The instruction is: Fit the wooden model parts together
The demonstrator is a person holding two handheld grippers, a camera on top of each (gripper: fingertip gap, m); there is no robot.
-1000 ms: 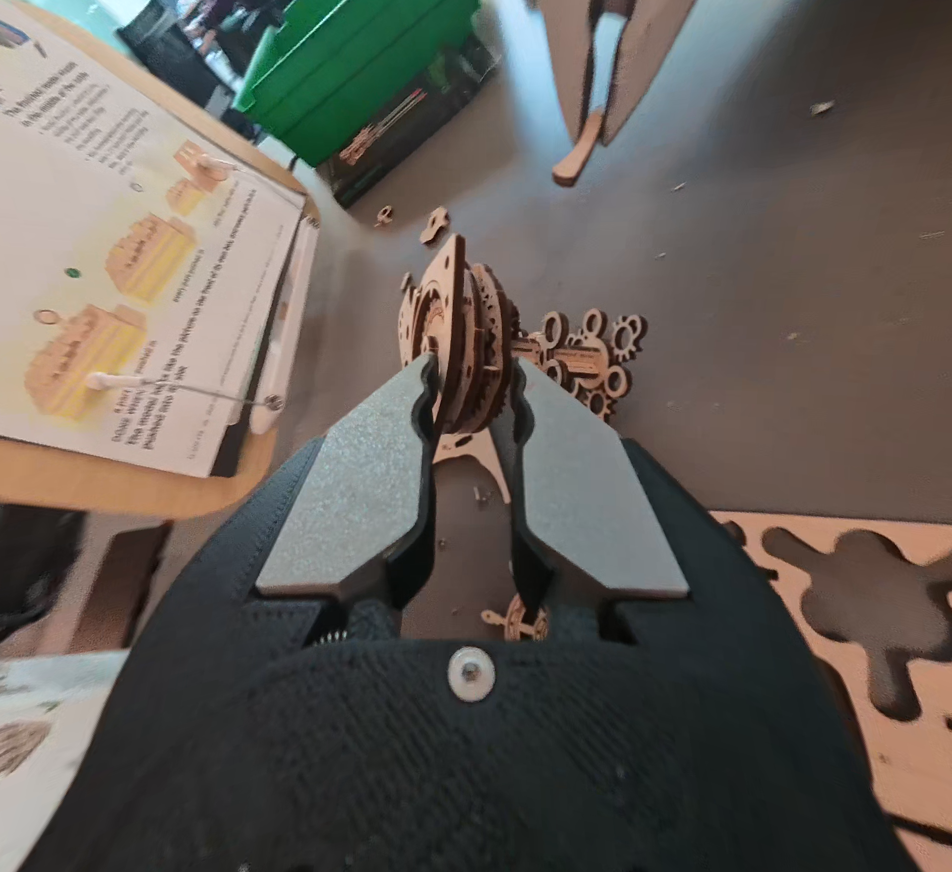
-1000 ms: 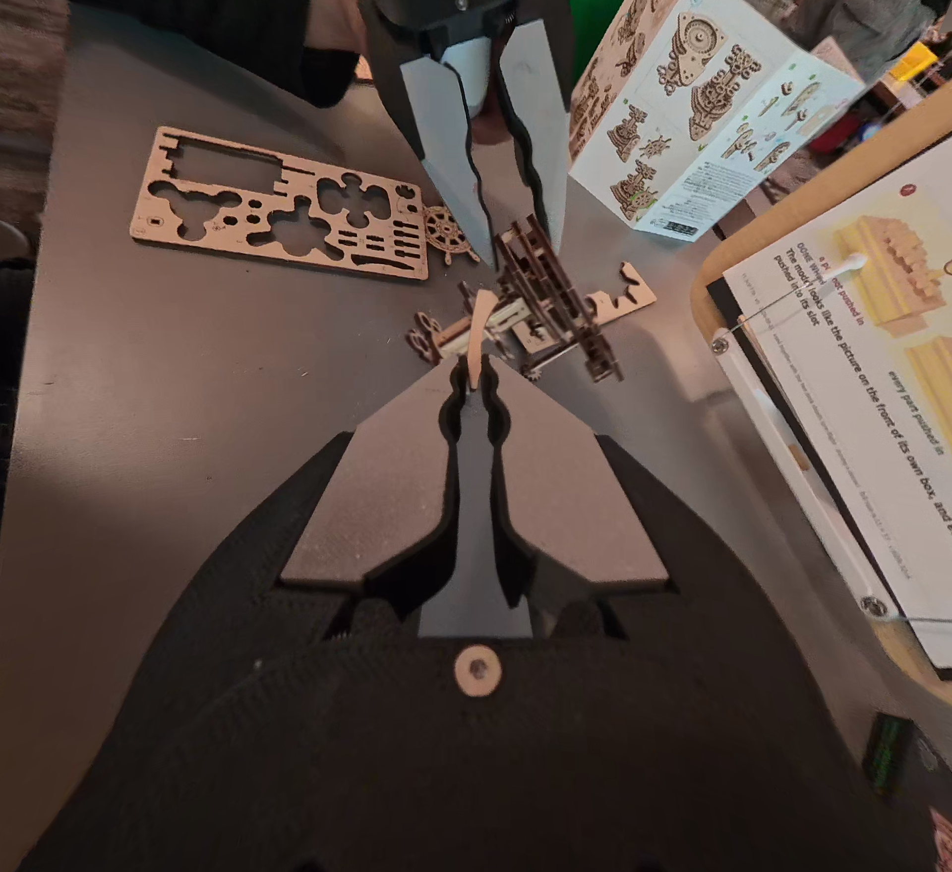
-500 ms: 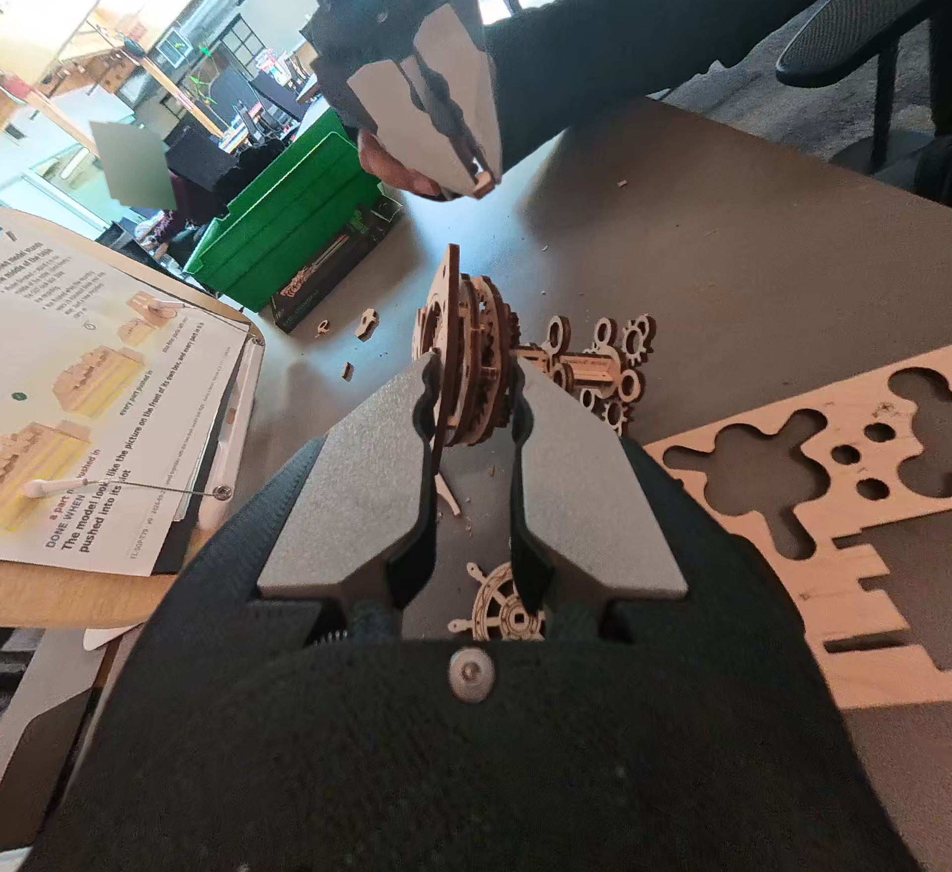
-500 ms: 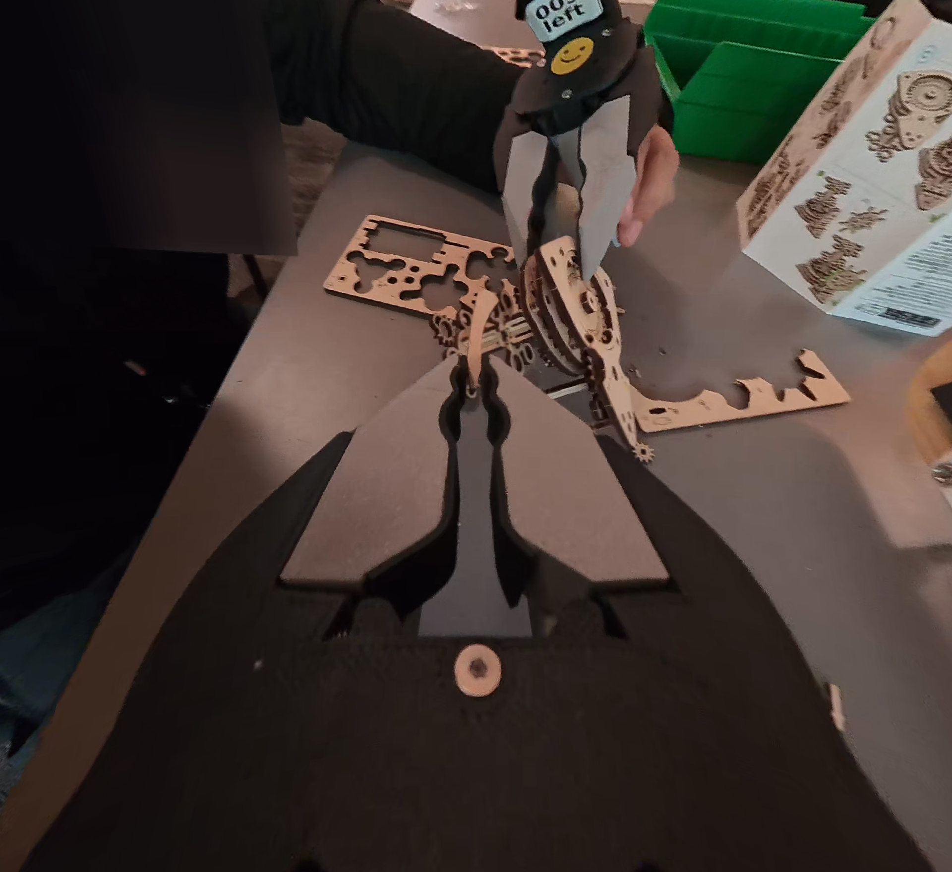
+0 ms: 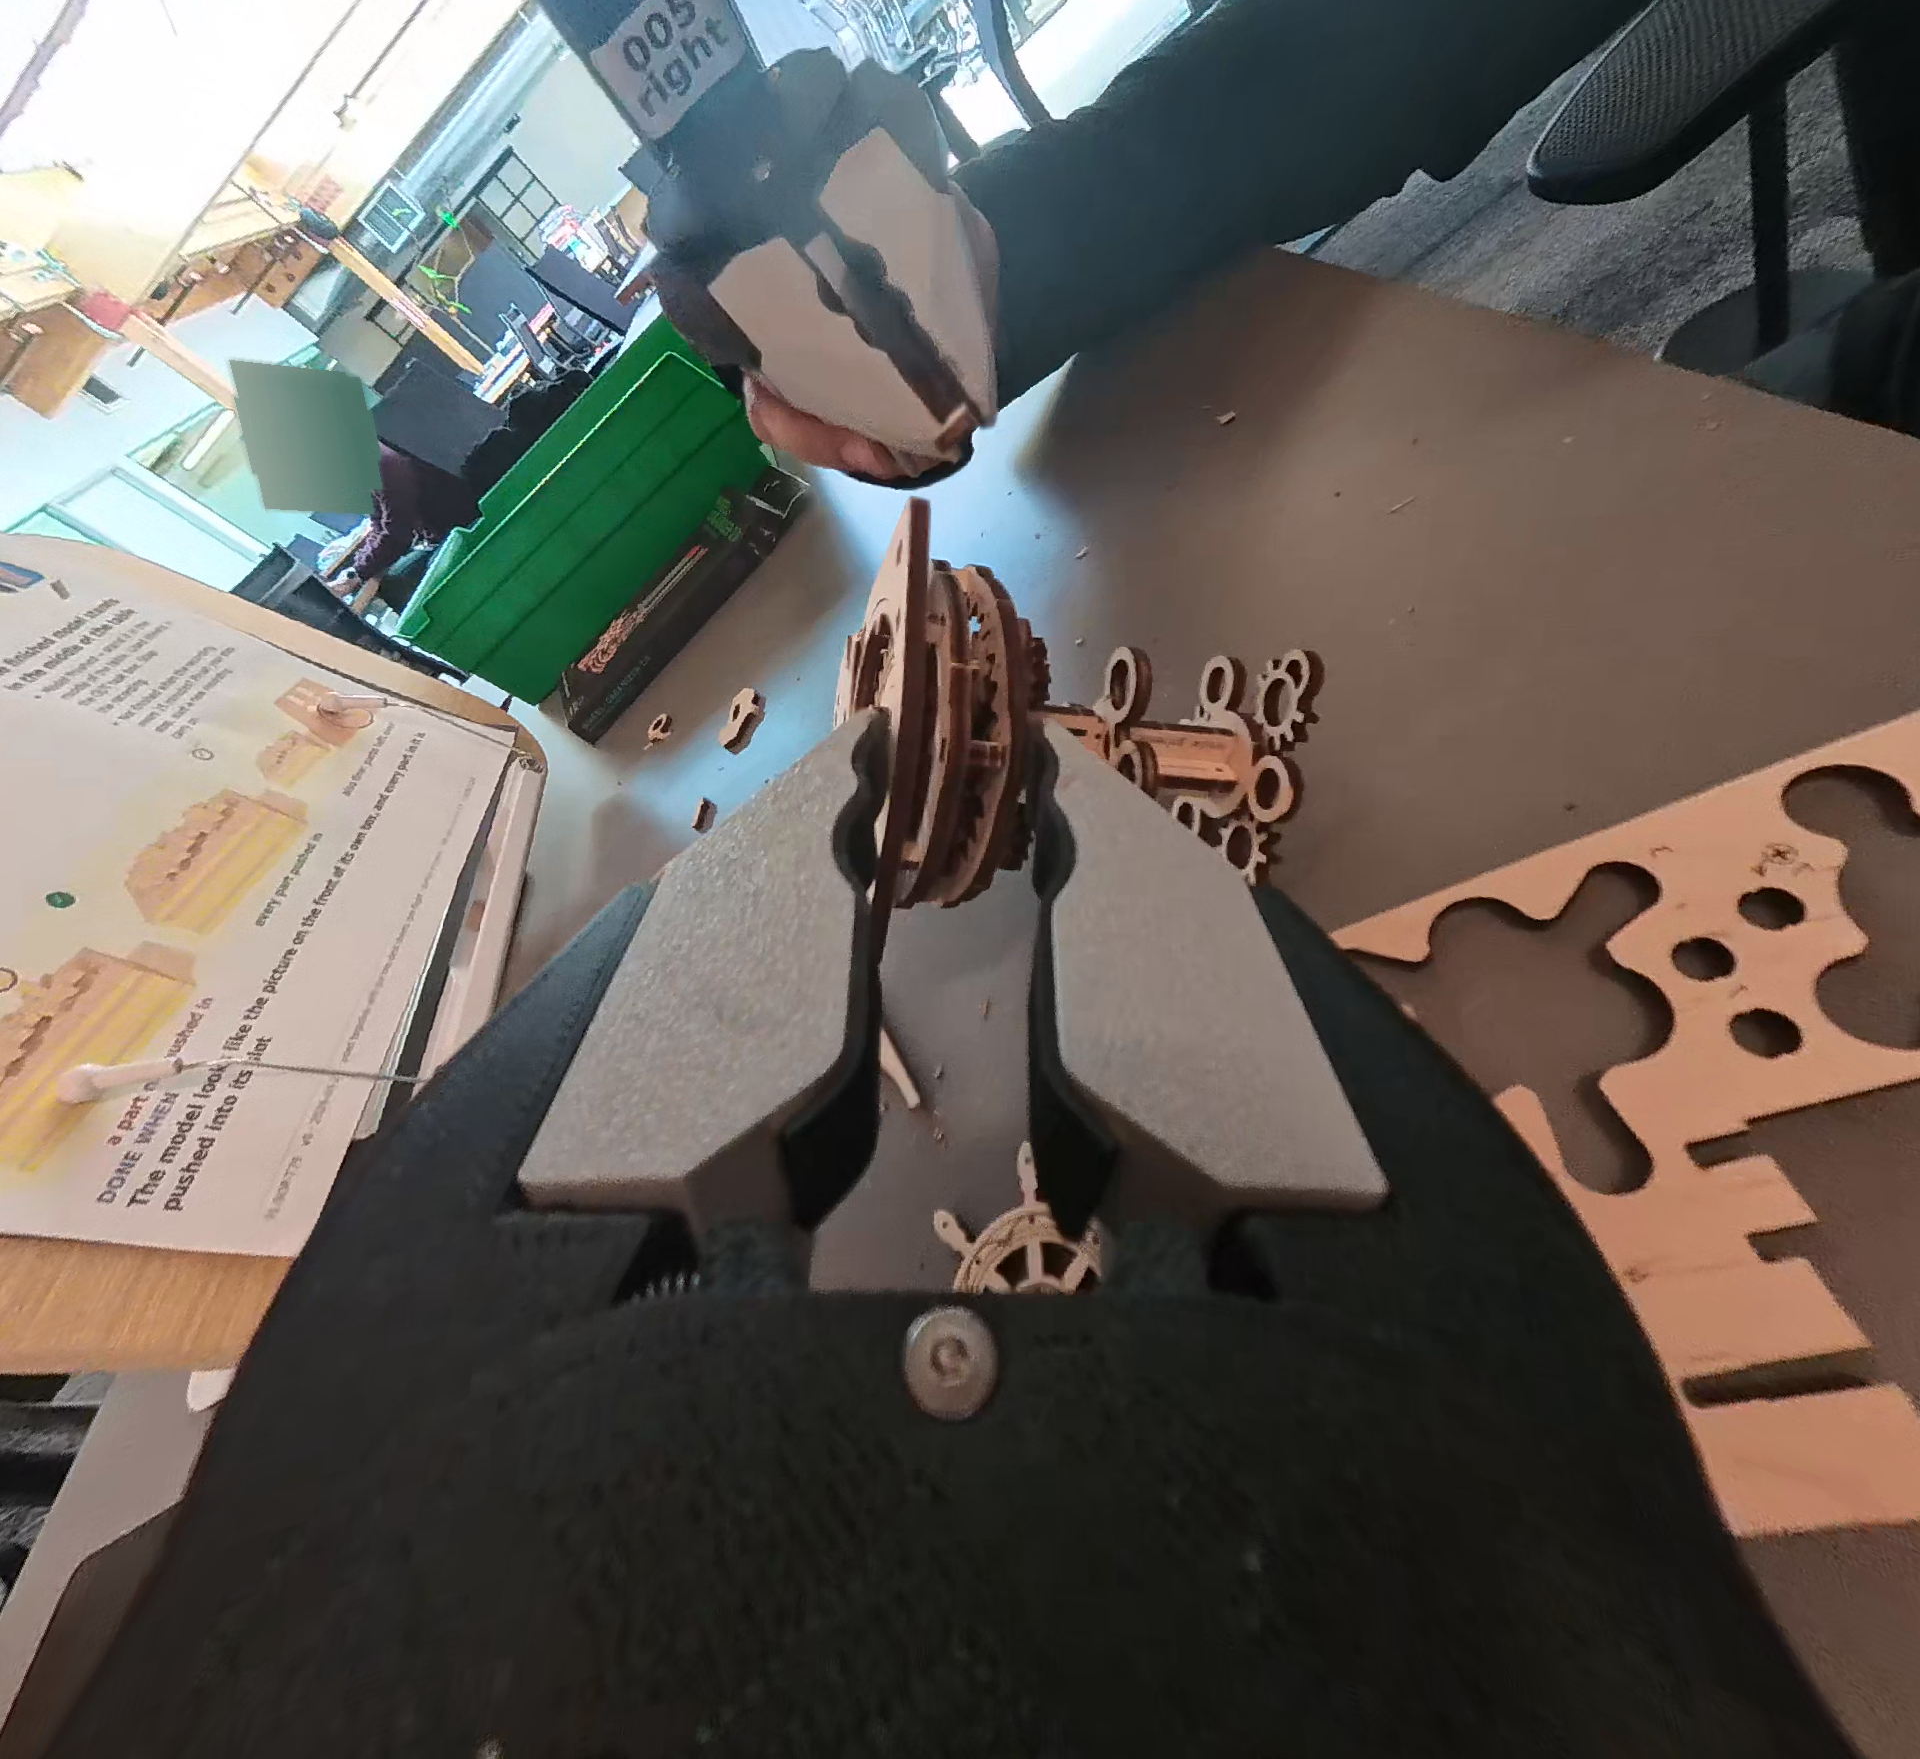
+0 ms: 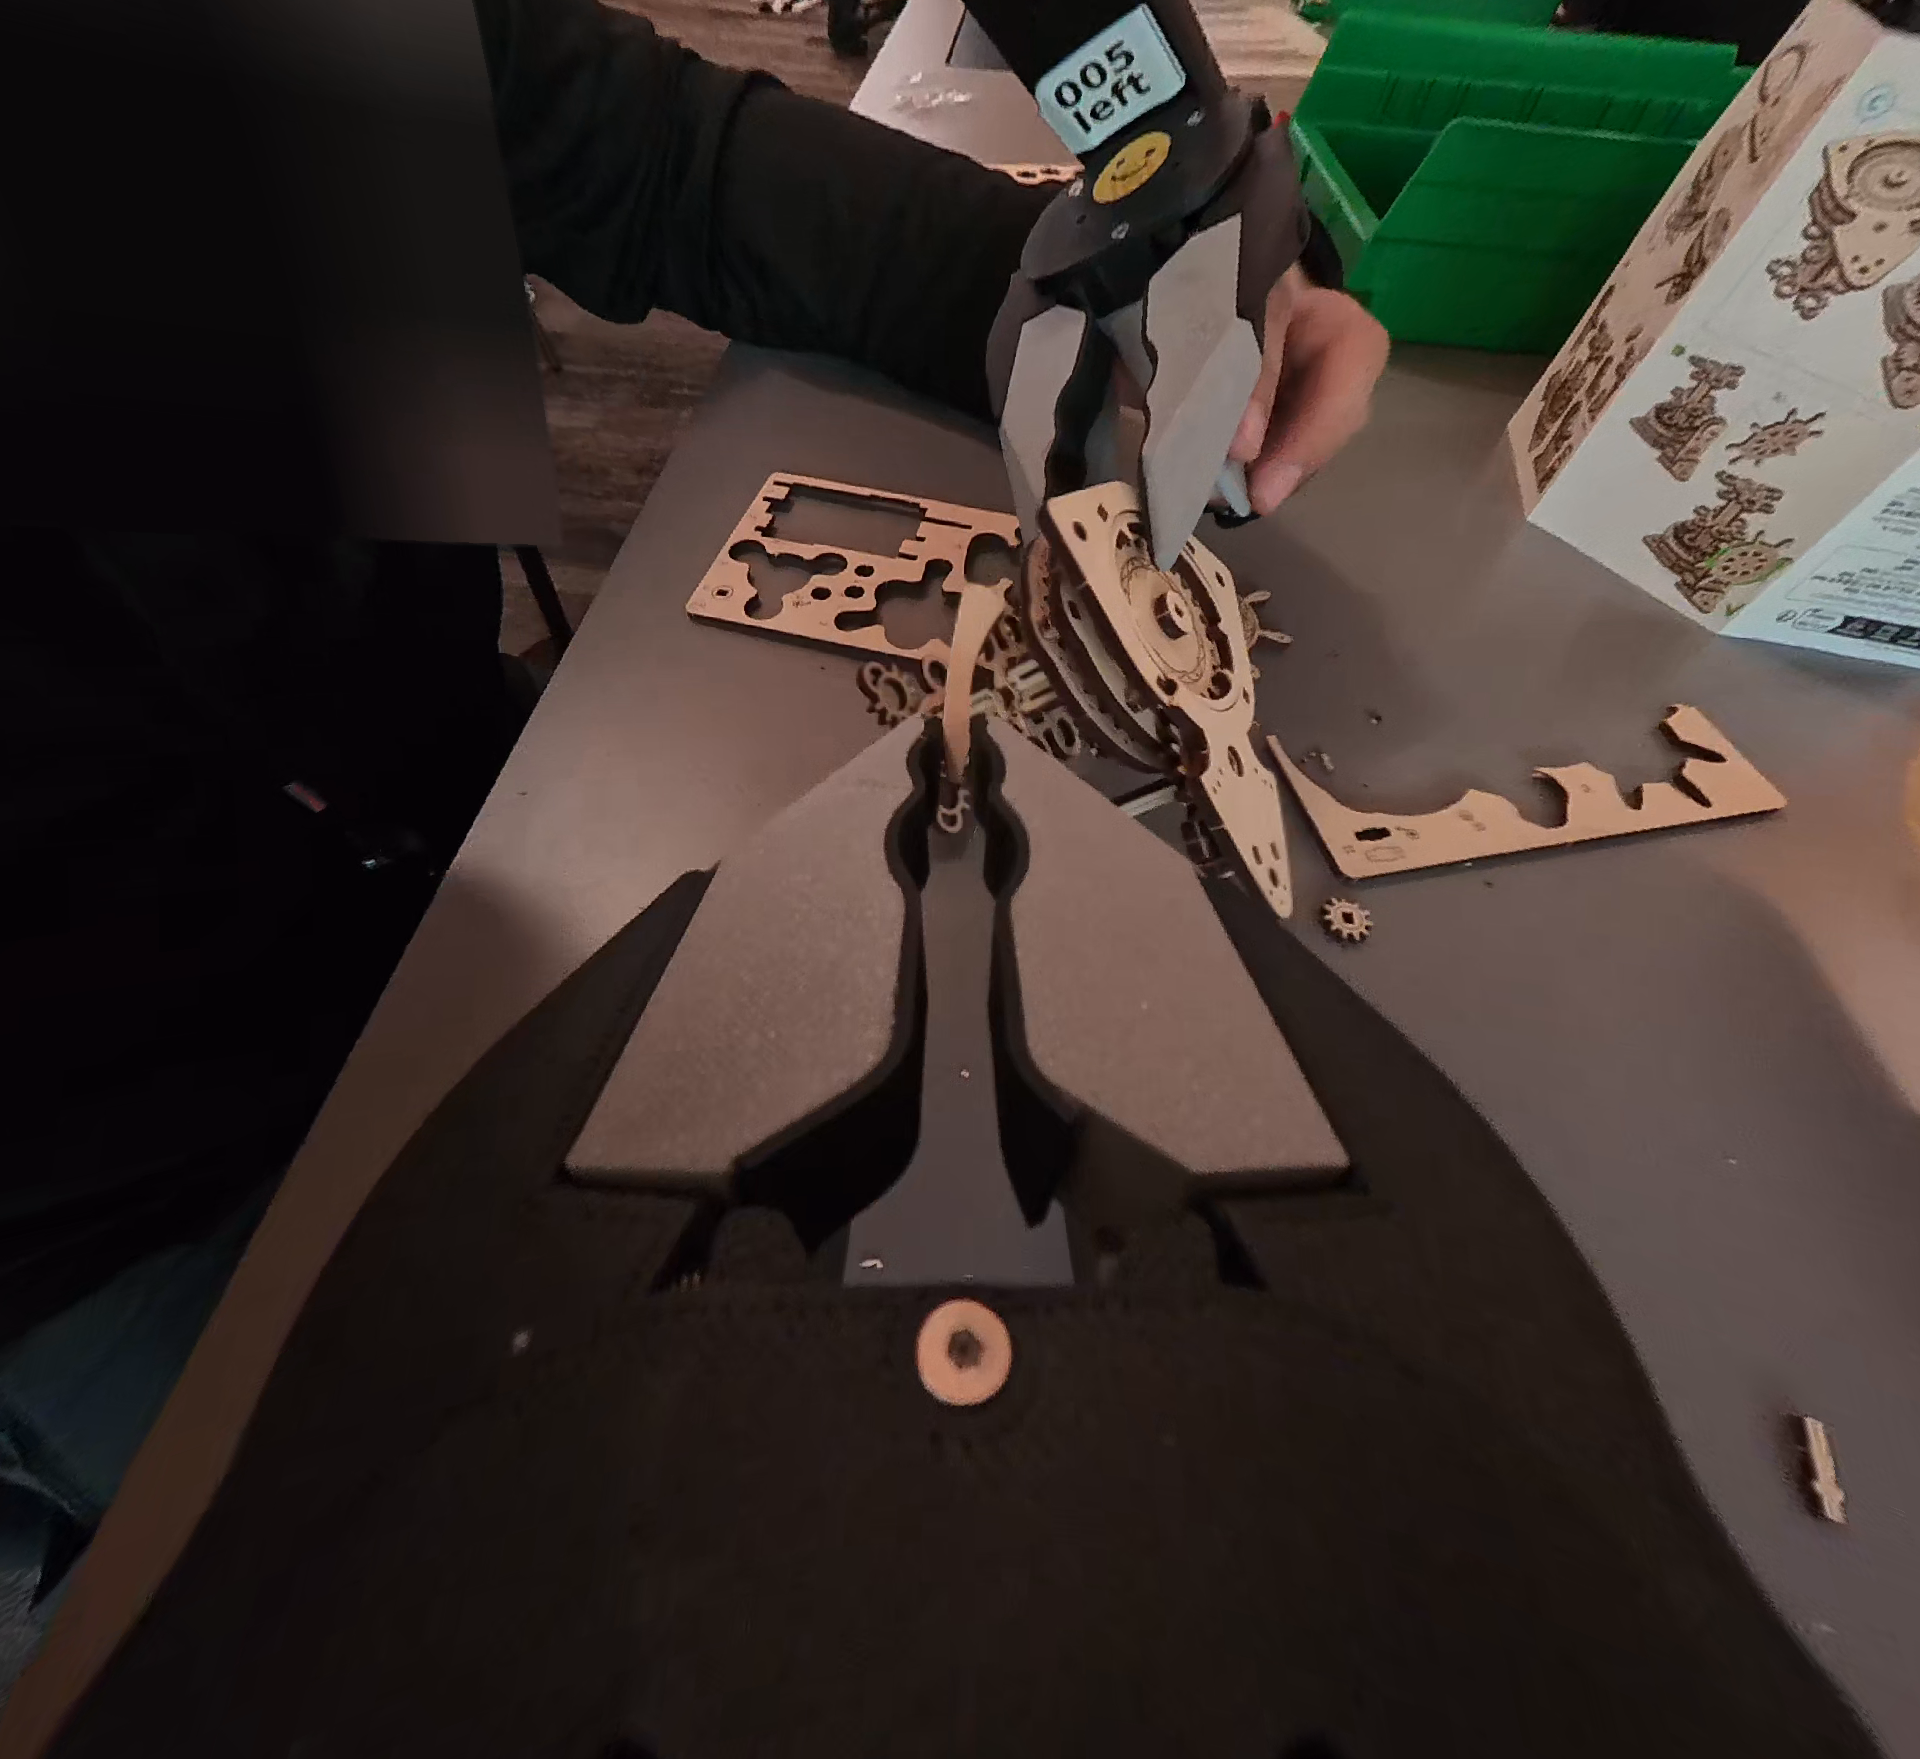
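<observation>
Layered gear assembly (image 5: 951, 733) already built, clamped by left gripper (image 5: 956, 774) over bench middle. Thin curved strip (image 6: 961, 670) pinched in right gripper (image 6: 956, 753), not yet fitted; loose gears (image 5: 1216, 753) left.

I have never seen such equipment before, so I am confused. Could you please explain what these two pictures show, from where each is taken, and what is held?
A person holds a two-finger gripper in each hand; each carries a camera looking along its fingers. One picture comes from the left gripper, one from the right gripper, and each also shows the other gripper farther off. The left one is clamped on a round wooden gear model, held above the grey table. The right one pinches a thin curved wooden strip. On the table lie cut-out sheets, a small ship's wheel, a loose gear, an instruction sheet and green bins.
</observation>
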